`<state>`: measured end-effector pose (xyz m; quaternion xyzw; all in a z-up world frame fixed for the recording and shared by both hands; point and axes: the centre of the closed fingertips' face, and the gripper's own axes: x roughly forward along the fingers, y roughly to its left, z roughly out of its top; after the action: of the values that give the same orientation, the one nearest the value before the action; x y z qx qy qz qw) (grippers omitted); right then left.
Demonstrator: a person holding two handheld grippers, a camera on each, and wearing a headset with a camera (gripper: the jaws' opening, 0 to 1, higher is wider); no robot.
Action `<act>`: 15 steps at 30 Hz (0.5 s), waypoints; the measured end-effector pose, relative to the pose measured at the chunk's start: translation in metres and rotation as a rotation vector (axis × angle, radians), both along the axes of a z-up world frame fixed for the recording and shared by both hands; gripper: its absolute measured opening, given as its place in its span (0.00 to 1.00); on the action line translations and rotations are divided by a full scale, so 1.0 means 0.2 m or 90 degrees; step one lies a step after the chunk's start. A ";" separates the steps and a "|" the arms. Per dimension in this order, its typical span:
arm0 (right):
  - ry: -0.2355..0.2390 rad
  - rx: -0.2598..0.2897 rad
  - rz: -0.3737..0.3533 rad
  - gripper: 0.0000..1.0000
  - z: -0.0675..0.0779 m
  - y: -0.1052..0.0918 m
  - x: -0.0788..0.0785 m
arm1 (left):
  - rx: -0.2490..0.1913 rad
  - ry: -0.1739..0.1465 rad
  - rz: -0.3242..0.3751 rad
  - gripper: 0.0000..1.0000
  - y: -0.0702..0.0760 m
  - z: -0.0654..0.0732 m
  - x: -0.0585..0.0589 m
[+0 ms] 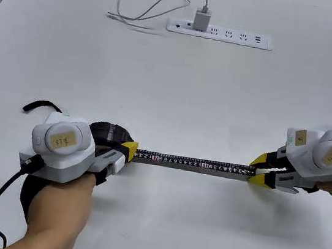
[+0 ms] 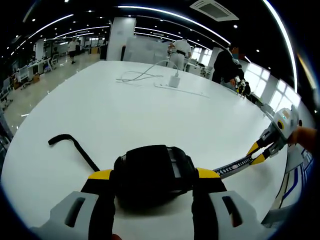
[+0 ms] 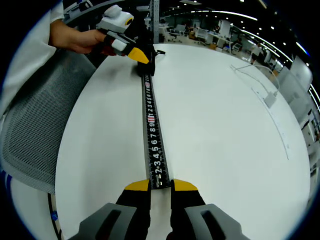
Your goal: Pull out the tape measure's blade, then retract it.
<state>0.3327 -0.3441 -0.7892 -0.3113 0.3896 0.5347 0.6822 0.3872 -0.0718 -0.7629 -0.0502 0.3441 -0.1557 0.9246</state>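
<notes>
**Tape measure (image 1: 112, 135) stretched flat across the table (image 1: 189, 90)**

The left gripper (image 2: 154, 174) had its jaws closed round the black case (image 2: 154, 162), pinning it to the tabletop. Well apart from it, the right gripper (image 1: 257, 169) held its jaws narrow, pinched on the very end of the blade (image 1: 191, 163). The blade lay in a straight line between them, numbers up.

To my eye the pull-out looked done or nearly so. The blade seemed a thin, springy strip of metal, stiff along its length but quick to kink. It would likely snap back hard if let go, so the tip was the place to hold and guide it home. The chunky case looked the sound place for a firm grip.
</notes>
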 end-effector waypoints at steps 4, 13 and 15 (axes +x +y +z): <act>0.001 -0.003 0.002 0.11 0.00 0.00 0.00 | -0.002 0.000 -0.001 0.58 0.00 0.00 0.00; -0.006 -0.001 0.012 0.10 0.00 0.02 0.01 | -0.010 0.000 -0.001 0.58 0.01 0.00 0.00; -0.007 0.002 0.013 0.10 0.00 0.04 0.02 | -0.010 0.001 -0.002 0.57 0.01 0.00 0.00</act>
<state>0.3363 -0.3362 -0.7893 -0.3167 0.3820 0.5406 0.6794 0.3867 -0.0705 -0.7628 -0.0569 0.3436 -0.1597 0.9237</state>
